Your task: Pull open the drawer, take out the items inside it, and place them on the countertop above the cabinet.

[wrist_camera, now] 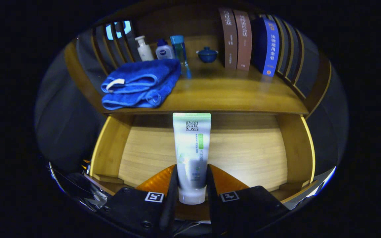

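Gripper (191, 185) clamping one tube (191, 155) above the open drawer (243, 155).
I am seeing both fingers pressing the tube's lower sides, its cap toward me. On the countertop (230, 96) beyond are sitting one folded blue towel (141, 84), three bottles (164, 49), one lidded blue cup (207, 54) and three upright books (250, 41).

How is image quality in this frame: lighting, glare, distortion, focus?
Gripper view: strong fisheye bends the countertop edge and drawer walls; light is uneven, with a bright patch on the drawer floor right of the tube and dim surroundings; the tube's lower part, held in the shut tool, lies in shadow; the towel and books look reasonably sharp.
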{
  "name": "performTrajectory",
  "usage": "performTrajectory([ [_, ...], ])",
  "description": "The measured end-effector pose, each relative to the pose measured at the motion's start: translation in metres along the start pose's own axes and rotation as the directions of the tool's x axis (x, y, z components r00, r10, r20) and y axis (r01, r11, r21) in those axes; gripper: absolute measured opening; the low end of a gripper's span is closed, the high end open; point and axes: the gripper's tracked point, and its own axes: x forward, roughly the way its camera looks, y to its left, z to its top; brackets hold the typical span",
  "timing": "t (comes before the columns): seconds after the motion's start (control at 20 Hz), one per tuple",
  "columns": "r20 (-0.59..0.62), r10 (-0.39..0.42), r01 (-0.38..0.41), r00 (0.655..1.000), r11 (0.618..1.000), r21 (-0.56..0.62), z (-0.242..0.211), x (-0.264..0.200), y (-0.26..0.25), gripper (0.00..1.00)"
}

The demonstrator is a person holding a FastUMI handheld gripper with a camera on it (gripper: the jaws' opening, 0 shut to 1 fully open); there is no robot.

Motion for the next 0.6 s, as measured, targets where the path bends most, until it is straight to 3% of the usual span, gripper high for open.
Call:
performTrajectory([
  [0.15,0.09,0.002,-0.003,0.996,1.0,0.013,0.039,-0.016,0.0,0.47],
  [0.35,0.121,0.011,-0.017,0.993,0.999,0.05,0.093,-0.006,0.001,0.47],
  [0.6,0.065,-0.021,0.017,0.998,0.998,0.052,0.136,0.055,-0.007,0.47],
])
